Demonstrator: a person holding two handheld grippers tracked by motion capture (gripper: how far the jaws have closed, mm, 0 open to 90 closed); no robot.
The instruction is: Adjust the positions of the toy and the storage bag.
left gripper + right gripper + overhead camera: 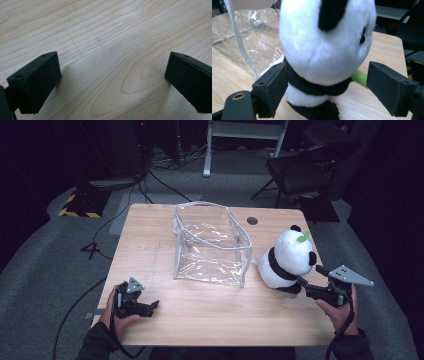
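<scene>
Panda toy (287, 256) sits upright on the table (210, 315), long axis vertical, head up, leaning slightly toward the clear bag (210, 245) just to its left. Right gripper (301, 281) sits at its base, jaws spread either side of the body without pinching. Left gripper (152, 306) rests open near the table's front-left edge.

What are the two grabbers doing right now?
Left gripper: open, nothing between its jaws.
Right gripper: open around the panda toy, not squeezing it.
</scene>
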